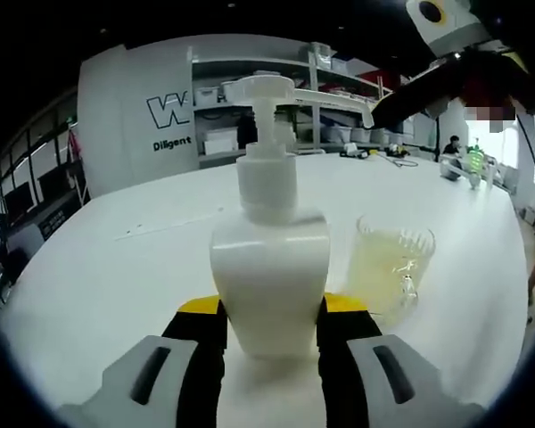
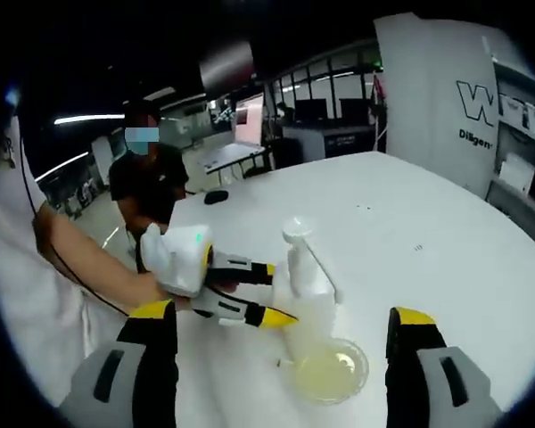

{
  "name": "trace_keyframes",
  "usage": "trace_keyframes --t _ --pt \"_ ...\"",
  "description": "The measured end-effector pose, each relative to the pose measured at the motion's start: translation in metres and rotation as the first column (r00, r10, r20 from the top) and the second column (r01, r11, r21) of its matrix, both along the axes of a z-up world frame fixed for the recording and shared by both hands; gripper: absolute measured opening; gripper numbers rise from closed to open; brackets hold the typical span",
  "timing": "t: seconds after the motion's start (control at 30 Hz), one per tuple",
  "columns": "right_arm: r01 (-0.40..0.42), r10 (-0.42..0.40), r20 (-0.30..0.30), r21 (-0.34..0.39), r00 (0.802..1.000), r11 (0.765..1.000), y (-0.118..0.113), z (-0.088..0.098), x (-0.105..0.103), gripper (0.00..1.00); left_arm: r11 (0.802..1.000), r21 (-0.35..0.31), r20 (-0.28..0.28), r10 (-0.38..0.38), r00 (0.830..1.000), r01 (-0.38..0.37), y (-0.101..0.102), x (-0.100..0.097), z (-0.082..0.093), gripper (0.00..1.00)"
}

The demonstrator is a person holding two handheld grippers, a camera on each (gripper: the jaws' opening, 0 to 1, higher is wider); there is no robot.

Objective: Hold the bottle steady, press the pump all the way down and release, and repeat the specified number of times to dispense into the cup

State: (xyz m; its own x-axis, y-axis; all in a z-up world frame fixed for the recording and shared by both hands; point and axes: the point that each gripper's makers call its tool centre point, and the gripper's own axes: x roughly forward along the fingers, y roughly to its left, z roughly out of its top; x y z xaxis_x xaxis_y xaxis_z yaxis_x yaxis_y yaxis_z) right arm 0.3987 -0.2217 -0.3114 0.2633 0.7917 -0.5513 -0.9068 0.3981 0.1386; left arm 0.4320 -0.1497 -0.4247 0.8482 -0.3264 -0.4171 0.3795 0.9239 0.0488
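The left hand-held gripper clamps the upright bottle on the white tabletop, the cup just right of it. The right hand-held gripper, jaws wide apart and empty, hovers above the pump, which lies below and beyond it.

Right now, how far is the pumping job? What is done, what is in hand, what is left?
Done: the cup already holds some pale yellowish liquid, so something has been dispensed. In hand: the left claw grips the white bottle at its base, holding it steady. The right claw hangs open above the cup, not touching the pump head. Left: press the pump; how many presses remain cannot be told.
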Motion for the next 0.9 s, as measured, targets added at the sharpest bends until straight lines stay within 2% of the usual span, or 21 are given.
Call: trace_keyframes --t 0.03,0.1,0.13,0.23,0.37,0.43,0.5,0.53,0.6,0.67,0.7,0.73,0.77,0.83,0.87,0.9 --pt "-0.021 0.021 -0.015 -0.013 1.0 1.0 0.0 -0.002 -0.004 0.96 1.0 -0.001 0.0 0.005 1.0 -0.005 0.001 0.0 0.0 0.38" --pt "-0.006 0.006 0.003 0.002 1.0 1.0 0.001 0.0 0.0 0.98 1.0 0.0 0.001 0.007 1.0 -0.007 0.002 0.0 0.0 0.38" --pt "-0.019 0.019 -0.023 -0.009 1.0 1.0 0.001 -0.002 -0.005 0.96 1.0 -0.003 -0.001 0.021 1.0 -0.021 0.005 0.0 0.0 0.38" --pt "-0.016 0.016 -0.022 -0.011 1.0 1.0 0.001 -0.002 -0.004 0.97 0.999 -0.003 0.004 0.034 0.999 -0.034 0.012 0.0 0.0 0.38" --pt "-0.001 0.002 0.011 -0.012 1.0 1.0 0.0 -0.003 0.0 1.0 0.998 -0.008 0.003 0.068 0.998 -0.068 0.03 -0.002 -0.001 0.37" --pt "-0.007 0.007 -0.002 0.0 1.0 1.0 0.0 -0.004 -0.003 1.0 0.996 -0.006 0.002 0.087 0.996 -0.087 0.038 -0.003 -0.001 0.37" --pt "-0.021 0.02 0.028 0.014 0.999 1.0 0.002 -0.002 -0.005 1.0 0.994 -0.006 0.002 0.11 0.994 -0.11 0.05 -0.004 -0.001 0.37" --pt "-0.019 0.019 0.002 0.023 1.0 1.0 0.002 -0.003 -0.007 1.0 0.993 -0.006 0.001 0.12 0.993 -0.12 0.055 -0.004 -0.001 0.37" --pt "-0.014 0.014 0.016 0.023 1.0 1.0 0.002 -0.004 -0.007 1.0 0.991 -0.006 0.001 0.136 0.991 -0.136 0.062 -0.005 -0.002 0.37" --pt "-0.007 0.007 -0.016 0.014 1.0 1.0 0.002 -0.008 -0.009 1.0 0.987 -0.004 -0.001 0.159 0.987 -0.159 0.074 -0.006 -0.002 0.37" --pt "-0.017 0.016 0.015 0.03 1.0 0.999 0.003 -0.005 -0.008 1.0 0.986 -0.008 -0.002 0.165 0.986 -0.165 0.077 -0.006 -0.002 0.37" --pt "-0.022 0.023 -0.029 0.026 0.999 0.999 0.003 -0.008 -0.013 1.0 0.985 -0.003 -0.002 0.173 0.985 -0.173 0.08 -0.006 -0.002 0.37" --pt "-0.006 0.006 0.011 0.031 1.0 0.999 0.003 -0.005 -0.007 1.0 0.984 -0.006 -0.004 0.177 0.984 -0.177 0.083 -0.006 -0.002 0.37" --pt "-0.028 0.029 -0.023 0.018 0.999 0.999 0.004 -0.008 -0.014 1.0 0.983 -0.002 -0.003 0.182 0.983 -0.182 0.085 -0.006 -0.002 0.37" --pt "-0.013 0.012 0.024 0.035 1.0 0.999 0.005 -0.003 -0.007 1.0 0.982 -0.005 -0.005 0.191 0.982 -0.191 0.087 -0.007 -0.002 0.37" --pt "-0.026 0.026 -0.016 0.028 1.0 0.999 0.005 -0.006 -0.012 1.0 0.981 -0.003 -0.004 0.194 0.981 -0.194 0.088 -0.007 -0.002 0.37"
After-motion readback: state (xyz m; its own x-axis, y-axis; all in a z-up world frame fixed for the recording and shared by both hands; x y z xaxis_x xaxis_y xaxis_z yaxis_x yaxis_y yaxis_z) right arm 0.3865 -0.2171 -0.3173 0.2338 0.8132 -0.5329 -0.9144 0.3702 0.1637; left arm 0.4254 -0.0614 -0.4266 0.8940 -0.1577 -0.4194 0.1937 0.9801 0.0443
